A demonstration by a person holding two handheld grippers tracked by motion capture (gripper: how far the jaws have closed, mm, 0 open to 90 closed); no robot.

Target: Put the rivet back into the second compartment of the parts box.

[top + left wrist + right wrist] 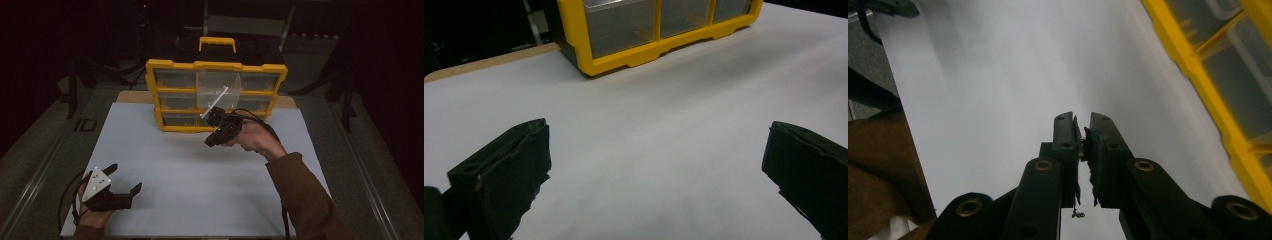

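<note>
Clear plastic drawer (218,90) with a white rod hangs from the closed right hand-held gripper (214,119).

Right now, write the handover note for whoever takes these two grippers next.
Left gripper: fingers open, nothing between them, low over the near left of the table.
Right gripper: fingers shut, raised before the yellow drawer box; anything pinched is too small to tell.
Clear drawer: appears pulled out at the box's middle, just above the right gripper.
Left to do: check the right grip, then deal with that drawer.
</note>
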